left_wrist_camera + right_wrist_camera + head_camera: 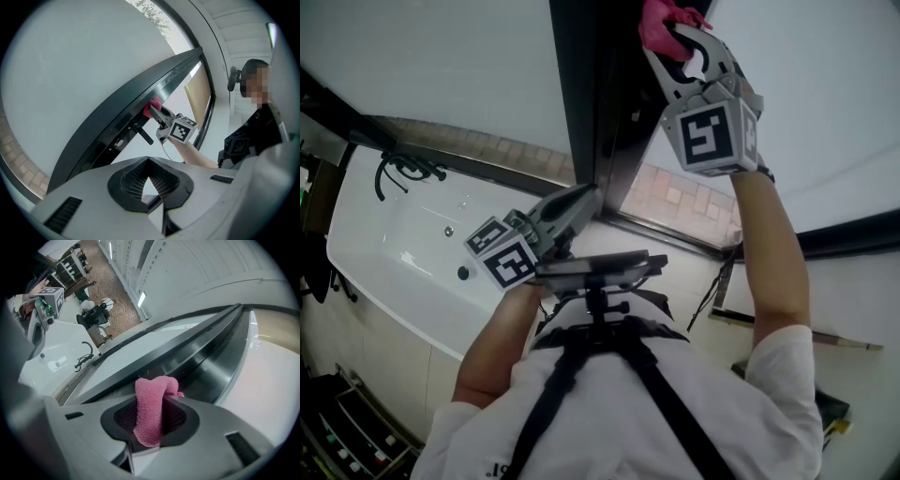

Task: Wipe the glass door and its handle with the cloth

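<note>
My right gripper (680, 52) is shut on a pink cloth (661, 21) and presses it against the door's dark frame (591, 94). In the right gripper view the cloth (151, 413) hangs folded between the jaws of that gripper (154, 401), its top touching the frame (187, 357). Frosted glass (441, 66) lies to the left of the frame. Lower along the frame's edge my left gripper (581, 202) is shut and holds nothing. Its view shows the black lever handle (142, 133) just below the cloth (152, 107) and the right gripper (158, 115).
A white bathtub (403, 253) with a black faucet (403, 169) lies at the left. Brick-pattern tiles (675, 197) show behind the frame. A dark shelf (347, 431) stands at the bottom left. A chest mount (595, 267) sits under the left gripper.
</note>
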A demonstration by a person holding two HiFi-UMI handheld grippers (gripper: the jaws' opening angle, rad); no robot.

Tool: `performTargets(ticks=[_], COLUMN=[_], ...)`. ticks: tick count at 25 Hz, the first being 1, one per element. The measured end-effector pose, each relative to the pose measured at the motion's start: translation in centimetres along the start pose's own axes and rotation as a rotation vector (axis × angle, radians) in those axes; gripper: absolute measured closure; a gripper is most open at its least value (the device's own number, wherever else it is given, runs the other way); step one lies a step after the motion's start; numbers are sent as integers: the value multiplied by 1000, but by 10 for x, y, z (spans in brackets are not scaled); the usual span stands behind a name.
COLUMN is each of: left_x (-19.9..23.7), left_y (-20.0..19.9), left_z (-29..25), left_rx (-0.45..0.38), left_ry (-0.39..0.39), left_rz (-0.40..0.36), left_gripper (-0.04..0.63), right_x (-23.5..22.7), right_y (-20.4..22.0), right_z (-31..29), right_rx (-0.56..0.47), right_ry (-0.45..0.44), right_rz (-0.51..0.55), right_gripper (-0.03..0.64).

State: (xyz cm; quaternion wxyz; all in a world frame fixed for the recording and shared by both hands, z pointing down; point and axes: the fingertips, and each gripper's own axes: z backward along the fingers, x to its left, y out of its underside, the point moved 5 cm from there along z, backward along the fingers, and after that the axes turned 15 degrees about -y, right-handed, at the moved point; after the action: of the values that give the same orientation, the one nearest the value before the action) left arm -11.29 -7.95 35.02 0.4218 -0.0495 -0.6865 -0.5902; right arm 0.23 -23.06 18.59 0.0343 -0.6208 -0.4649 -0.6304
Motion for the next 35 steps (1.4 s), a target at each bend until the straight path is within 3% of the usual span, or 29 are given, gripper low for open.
performTargets(ticks=[6, 12, 35], left_x=[-5, -5, -7], left_y=[1, 4, 1], left_z=[-2, -2, -3], left_rx=[9, 21, 18], left_ry=[-7, 4, 0], left_rz=[5, 1, -4], left_gripper=[603, 603, 603], right_x=[16, 32, 51], right_y=[10, 15, 13], right_z=[-5, -9, -8], right_rx=[-18, 46, 126], right_ry=[-43, -115, -209], right_rz=[-163, -126, -125], right_gripper=[511, 511, 511])
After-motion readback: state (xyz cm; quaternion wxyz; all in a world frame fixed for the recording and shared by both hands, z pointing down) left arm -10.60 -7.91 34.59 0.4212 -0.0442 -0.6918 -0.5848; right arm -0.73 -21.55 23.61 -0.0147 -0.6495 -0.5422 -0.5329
